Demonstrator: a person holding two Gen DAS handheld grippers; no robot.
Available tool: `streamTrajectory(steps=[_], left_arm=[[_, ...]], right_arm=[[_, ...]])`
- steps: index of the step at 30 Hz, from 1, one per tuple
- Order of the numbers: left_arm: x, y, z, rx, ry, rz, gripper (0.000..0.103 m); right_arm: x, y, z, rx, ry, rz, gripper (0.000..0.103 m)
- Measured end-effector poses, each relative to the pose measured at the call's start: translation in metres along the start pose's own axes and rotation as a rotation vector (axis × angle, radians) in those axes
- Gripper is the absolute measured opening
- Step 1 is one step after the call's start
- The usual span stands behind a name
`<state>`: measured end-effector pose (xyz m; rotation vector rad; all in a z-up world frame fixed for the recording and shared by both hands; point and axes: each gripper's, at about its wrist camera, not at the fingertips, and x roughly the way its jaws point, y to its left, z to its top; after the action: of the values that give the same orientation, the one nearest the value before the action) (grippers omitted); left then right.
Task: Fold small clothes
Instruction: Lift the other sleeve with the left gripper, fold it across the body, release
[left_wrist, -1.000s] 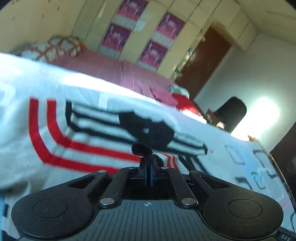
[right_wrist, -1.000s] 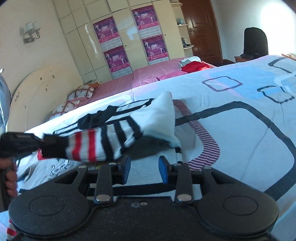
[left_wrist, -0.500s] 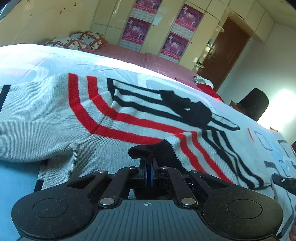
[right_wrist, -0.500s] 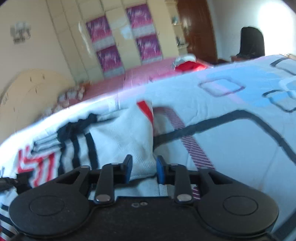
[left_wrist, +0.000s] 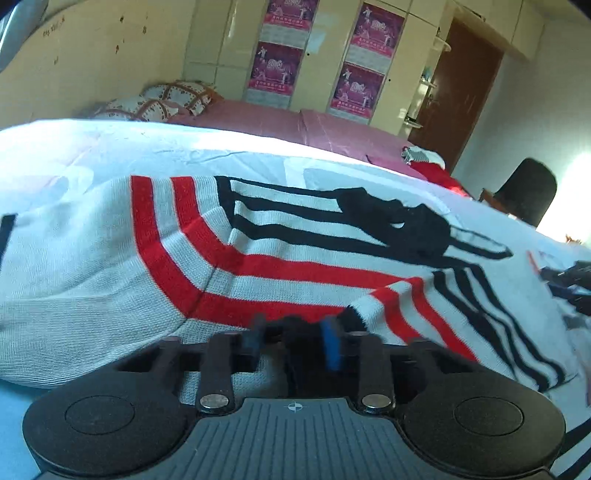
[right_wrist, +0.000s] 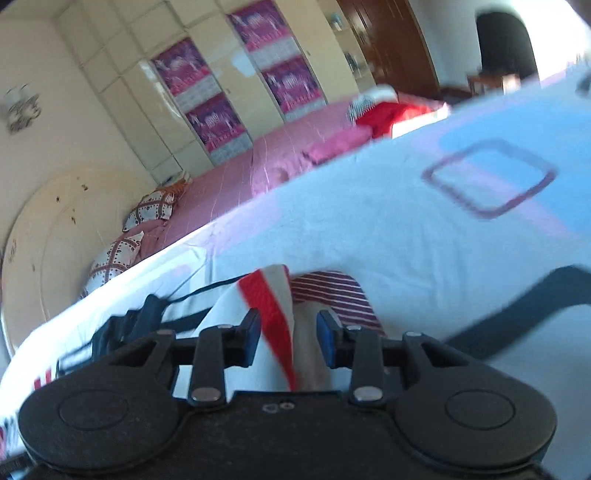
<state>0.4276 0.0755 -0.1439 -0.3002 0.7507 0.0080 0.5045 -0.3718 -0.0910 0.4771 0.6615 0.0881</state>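
Observation:
A small white knit sweater (left_wrist: 258, 254) with red and black stripes lies spread on the bed. My left gripper (left_wrist: 293, 341) is open, its blue-padded fingers apart, with the sweater's black cuff lying loose between them. In the right wrist view my right gripper (right_wrist: 290, 338) is open over a corner of the sweater (right_wrist: 273, 306), which lies between the fingers without being pinched. The right gripper also shows at the right edge of the left wrist view (left_wrist: 570, 284).
The white bedsheet (right_wrist: 406, 229) has blue, purple and black printed shapes. Behind it is a pink bed (left_wrist: 295, 125) with patterned pillows (left_wrist: 162, 99), a red garment (right_wrist: 391, 114), cupboards with posters, a brown door and a dark chair (left_wrist: 528, 192).
My left gripper has opened and let go of the black cuff, and the sweater now lies flat. My right gripper has moved forward over the sweater's corner with its fingers wider apart.

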Motion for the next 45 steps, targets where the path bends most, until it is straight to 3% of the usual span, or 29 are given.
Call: streamTrajectory(steps=[1,2,4,6,8,9,11,12,14,15,17,20,22,25,30,38,42,45], left_arm=[[0.001,0.003,0.001,-0.024,0.005,-0.015,0.01],[0.0,0.003,0.0,-0.019,-0.005,-0.017,0.009],[-0.007,0.002,-0.002,-0.021,-0.049,-0.015,0.008],[-0.012,-0.003,-0.005,0.006,-0.087,0.031,0.008],[-0.002,-0.001,-0.013,-0.001,-0.074,0.052,0.008],[-0.002,-0.003,-0.013,0.005,-0.083,0.059,0.009],[-0.004,-0.001,-0.013,-0.014,-0.091,0.052,0.013],[-0.007,0.002,-0.013,-0.035,-0.091,0.038,0.02],[-0.024,0.009,-0.016,-0.068,-0.116,0.031,0.06],[-0.039,0.012,-0.02,-0.075,-0.158,0.043,0.086],[-0.07,0.028,-0.03,-0.104,-0.228,0.026,0.087],[-0.109,0.075,-0.048,-0.237,-0.268,0.094,0.085],[-0.133,0.116,-0.062,-0.339,-0.302,0.164,0.07],[-0.157,0.188,-0.08,-0.545,-0.319,0.261,0.062],[-0.169,0.275,-0.09,-0.766,-0.39,0.242,0.057],[-0.138,0.319,-0.056,-0.791,-0.404,0.23,0.056],[-0.131,0.331,-0.049,-0.802,-0.376,0.279,0.005],[-0.135,0.323,-0.04,-0.717,-0.389,0.282,0.005]], right_arm=[[0.01,-0.004,0.003,0.021,0.026,0.012,0.029],[0.018,-0.006,0.004,0.024,0.053,0.036,0.013],[0.02,-0.003,0.007,-0.019,0.063,0.048,0.011],[0.003,0.004,0.007,-0.073,0.008,0.041,0.01],[0.017,0.005,-0.001,-0.145,0.046,-0.03,0.009],[0.017,0.007,-0.004,-0.181,0.023,-0.037,0.009],[0.013,0.014,-0.002,-0.217,0.025,-0.075,0.03],[0.008,0.017,-0.001,-0.219,0.016,-0.104,0.034],[-0.015,0.023,-0.004,-0.245,-0.036,-0.106,0.036],[-0.027,0.024,-0.008,-0.261,-0.055,-0.082,0.036],[-0.051,0.028,-0.02,-0.282,-0.059,-0.05,0.038],[-0.08,0.035,-0.044,-0.302,-0.043,-0.015,0.039],[-0.095,0.042,-0.06,-0.312,-0.021,-0.007,0.04],[-0.109,0.057,-0.081,-0.318,0.007,-0.019,0.04],[-0.116,0.078,-0.099,-0.247,0.03,-0.031,0.04],[-0.118,0.119,-0.103,-0.244,0.009,-0.061,0.04],[-0.121,0.125,-0.104,-0.23,-0.007,-0.073,0.04],[-0.123,0.125,-0.107,-0.222,-0.007,-0.082,0.04]])
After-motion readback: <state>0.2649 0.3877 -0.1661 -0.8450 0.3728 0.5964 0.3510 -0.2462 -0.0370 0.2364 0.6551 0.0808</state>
